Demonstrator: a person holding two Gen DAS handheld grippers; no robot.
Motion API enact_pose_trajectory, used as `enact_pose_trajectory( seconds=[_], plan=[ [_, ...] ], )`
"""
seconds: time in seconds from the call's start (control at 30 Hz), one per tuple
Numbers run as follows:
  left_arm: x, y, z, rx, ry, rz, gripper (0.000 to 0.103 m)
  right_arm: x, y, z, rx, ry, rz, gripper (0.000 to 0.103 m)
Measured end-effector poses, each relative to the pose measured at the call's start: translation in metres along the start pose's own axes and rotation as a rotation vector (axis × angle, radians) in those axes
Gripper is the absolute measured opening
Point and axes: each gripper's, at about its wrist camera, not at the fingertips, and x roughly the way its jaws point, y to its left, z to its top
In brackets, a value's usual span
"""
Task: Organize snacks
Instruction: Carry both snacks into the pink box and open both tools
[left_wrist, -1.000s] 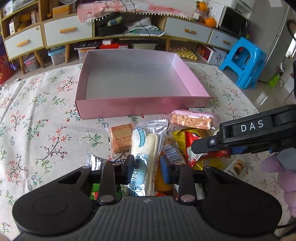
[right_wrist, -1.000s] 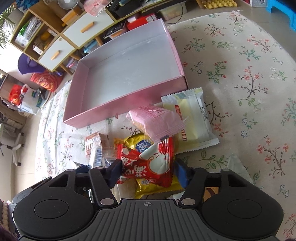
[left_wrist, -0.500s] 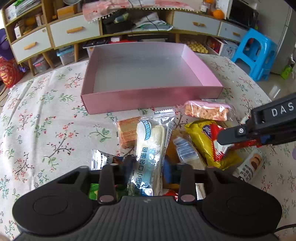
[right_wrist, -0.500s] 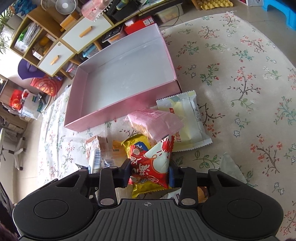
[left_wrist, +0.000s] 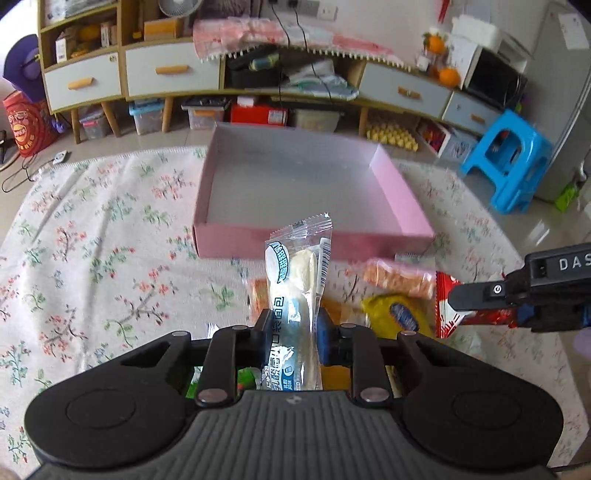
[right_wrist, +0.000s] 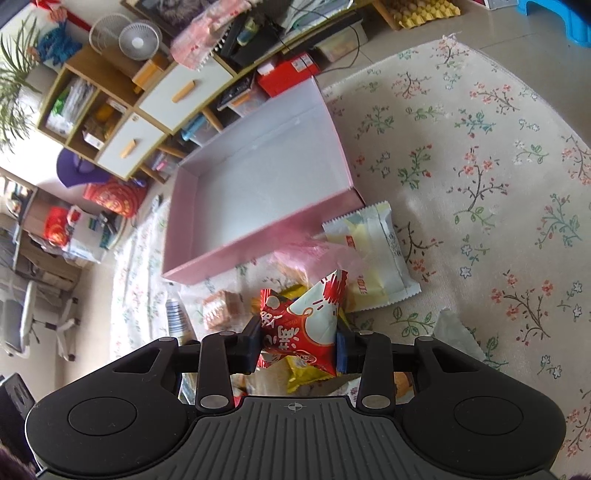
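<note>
Two snacks held, one per tool: the left gripper (left_wrist: 291, 328) is clenched on a long bread pack (left_wrist: 295, 295) at lower centre, the right gripper (right_wrist: 299, 345) on a red pouch (right_wrist: 301, 325), both above the loose pile, with the empty pink box (left_wrist: 314, 236) at mid-frame beyond. Risk, as judged: both wrappers are slick and pinched near one end, so either could slide out or catch the box's near wall and fall short. Surface is a floral cloth (left_wrist: 92, 240); behind, upper frame, a cabinet (left_wrist: 166, 74) and blue stool (left_wrist: 509, 158).
</note>
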Motion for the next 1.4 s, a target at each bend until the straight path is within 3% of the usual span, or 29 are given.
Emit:
enact_pose_trajectory(
  seconds=[0.3, 0.43, 0.8, 1.07, 1.4],
  plan=[
    [0.008, 0.007, 0.051, 0.017, -0.075, 0.023, 0.021, -0.002, 0.014, 0.034, -0.007, -0.044, 0.015, 0.037],
    [0.029, 0.008, 0.072, 0.032, -0.103, 0.023, 0.021, 0.013, 0.019, 0.061, -0.019, -0.078, 0.077, 0.037],
    [0.095, 0.013, 0.083, 0.15, -0.157, 0.095, 0.021, 0.077, 0.011, 0.092, -0.085, -0.1, 0.079, 0.037],
    [0.099, 0.013, 0.071, 0.184, -0.031, 0.199, 0.021, 0.097, 0.01, 0.092, -0.121, -0.038, 0.039, 0.037],
    [0.086, 0.016, 0.062, 0.085, 0.088, 0.206, 0.021, 0.1, 0.011, 0.089, -0.132, 0.063, -0.043, 0.037]
  ],
)
